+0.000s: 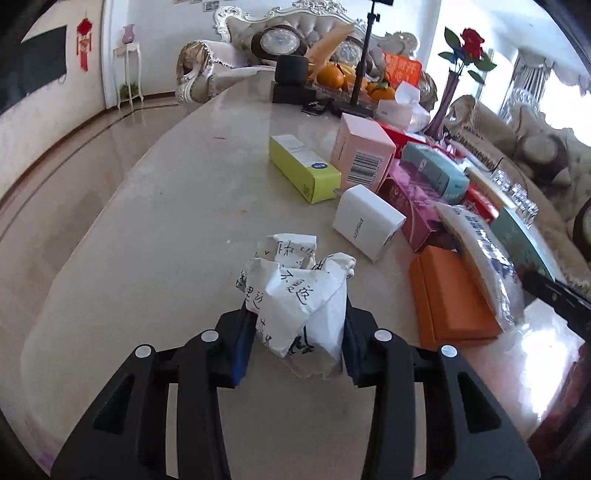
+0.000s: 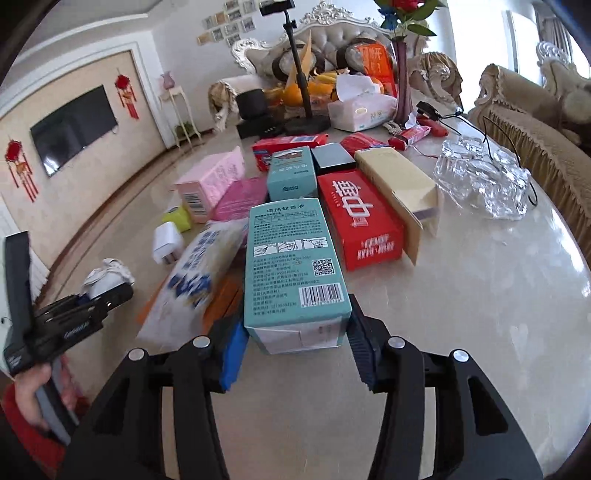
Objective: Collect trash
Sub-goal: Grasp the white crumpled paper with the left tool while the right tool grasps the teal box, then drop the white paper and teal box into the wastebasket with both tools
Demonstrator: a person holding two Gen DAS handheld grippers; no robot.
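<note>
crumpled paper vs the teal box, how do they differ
The crumpled paper is white, handwritten and shapeless; the teal box is rigid, rectangular and printed with a barcode. The paper sits between the left gripper jaws, the box between the right gripper jaws. Both rest on the marble table.

a home living room; an ornate tufted sofa [image 1: 295, 33] with carved silver trim stands behind a polished marble table [image 1: 147, 221]; a flat television [image 2: 74, 129] hangs on the wall between red knot ornaments [image 2: 127, 94]; framed photos [image 2: 225, 24] cluster higher up; fringed armchairs [image 2: 535, 122] line the window side; a fruit bowl [image 2: 314, 88], tissue pack [image 2: 360, 110] and vase with a red rose [image 1: 467, 55] sit on the table.
</note>
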